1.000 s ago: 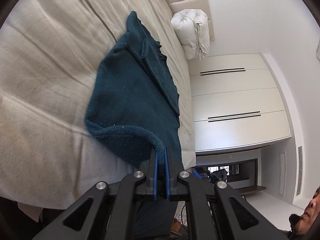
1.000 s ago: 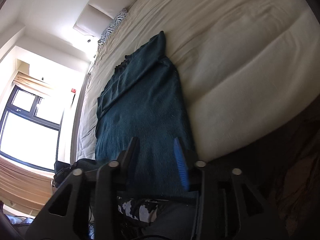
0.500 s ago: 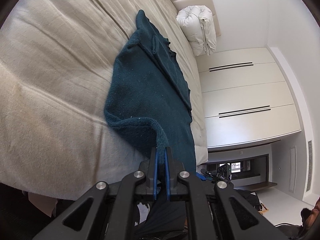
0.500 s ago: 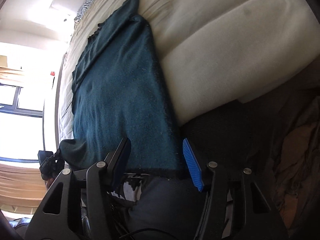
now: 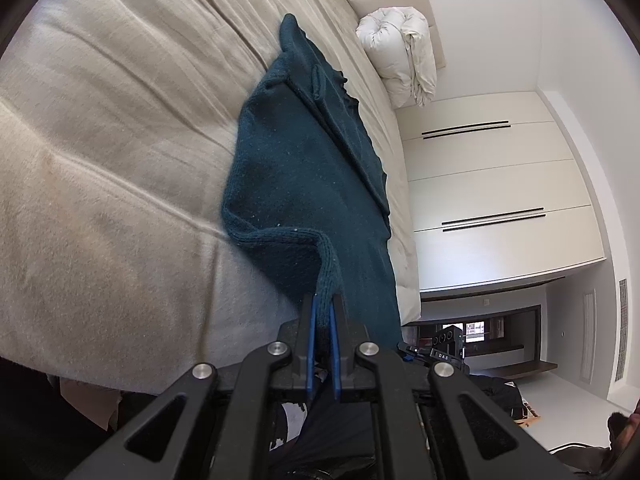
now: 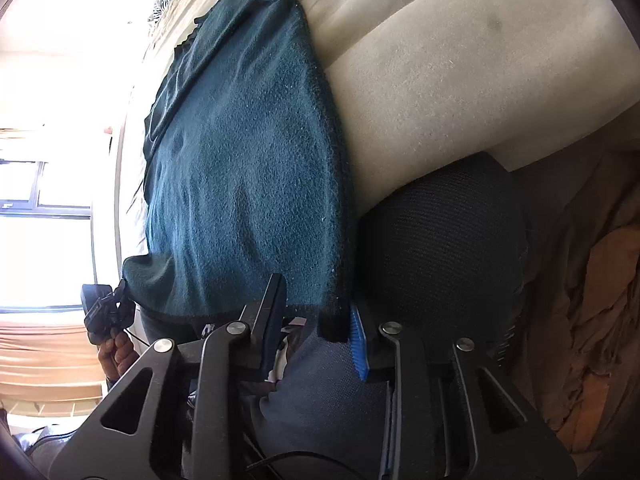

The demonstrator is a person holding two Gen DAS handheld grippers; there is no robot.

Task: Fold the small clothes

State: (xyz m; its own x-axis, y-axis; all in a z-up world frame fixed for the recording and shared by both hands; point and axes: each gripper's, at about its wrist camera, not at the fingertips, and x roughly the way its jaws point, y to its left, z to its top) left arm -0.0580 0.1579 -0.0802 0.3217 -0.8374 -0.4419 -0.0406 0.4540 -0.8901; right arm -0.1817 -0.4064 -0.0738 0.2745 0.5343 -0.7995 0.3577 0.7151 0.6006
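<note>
A dark teal knit garment (image 5: 308,168) lies lengthwise on the cream bed, with a folded strip along its far side. My left gripper (image 5: 324,320) is shut on the garment's near corner, which rises from the bed into the blue pads. In the right wrist view the same garment (image 6: 248,152) hangs over the bed's edge. My right gripper (image 6: 316,320) is open, its fingers either side of the garment's lower hem, the hem's dark corner next to the blue right pad (image 6: 357,340).
The cream bed (image 5: 100,160) fills the left wrist view, with a white rolled duvet (image 5: 400,52) near the headboard and white wardrobes (image 5: 488,200) beyond. A black mesh chair back (image 6: 440,240) presses against the bed's edge by my right gripper. A bright window (image 6: 44,200) is on the left.
My right gripper has moved down and closer to the garment's hem at the bed's edge, staying open. My left gripper has kept its hold on the corner and drawn it slightly back.
</note>
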